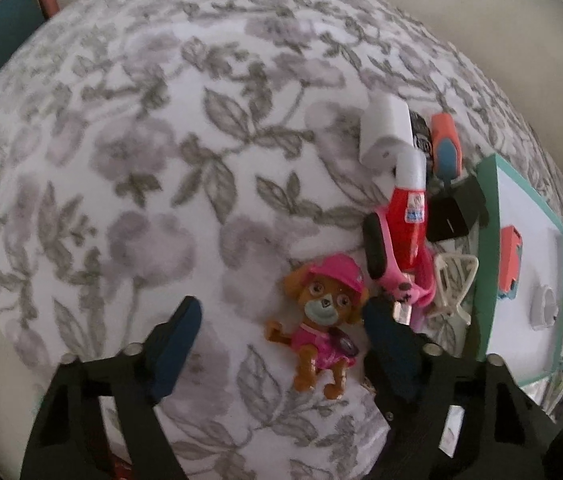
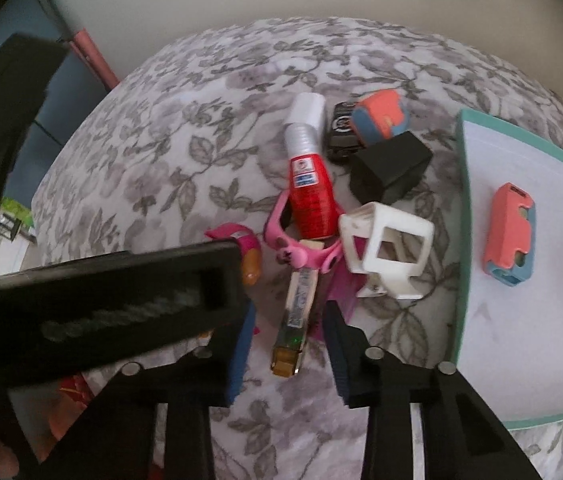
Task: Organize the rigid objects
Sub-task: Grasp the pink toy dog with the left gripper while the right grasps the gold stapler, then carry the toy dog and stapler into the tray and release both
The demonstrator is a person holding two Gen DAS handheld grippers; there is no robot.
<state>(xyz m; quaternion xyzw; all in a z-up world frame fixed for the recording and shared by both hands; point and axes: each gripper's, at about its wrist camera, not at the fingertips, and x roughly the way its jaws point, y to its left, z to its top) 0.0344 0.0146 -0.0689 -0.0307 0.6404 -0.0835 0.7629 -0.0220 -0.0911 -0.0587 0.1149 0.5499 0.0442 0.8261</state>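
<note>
A toy dog in a pink cap (image 1: 321,324) lies on the floral cloth between the fingers of my left gripper (image 1: 281,320), which is open around it. My right gripper (image 2: 289,320) is open over a thin green circuit strip (image 2: 295,312), its fingers apart from it. Beyond it lies a pile: a red bottle with a silver cap (image 2: 309,184), a pink band (image 2: 289,240), a white plastic frame (image 2: 385,244), a black block (image 2: 389,168) and a coral-and-blue case (image 2: 379,118). A teal-rimmed white tray (image 2: 521,360) at the right holds another coral-and-blue case (image 2: 509,228).
The left gripper's black body (image 2: 101,292) crosses the right wrist view and hides most of the toy dog. A white charger cube (image 1: 383,130) lies behind the bottle. A white curved piece (image 1: 543,306) sits in the tray. A wall is behind the bed.
</note>
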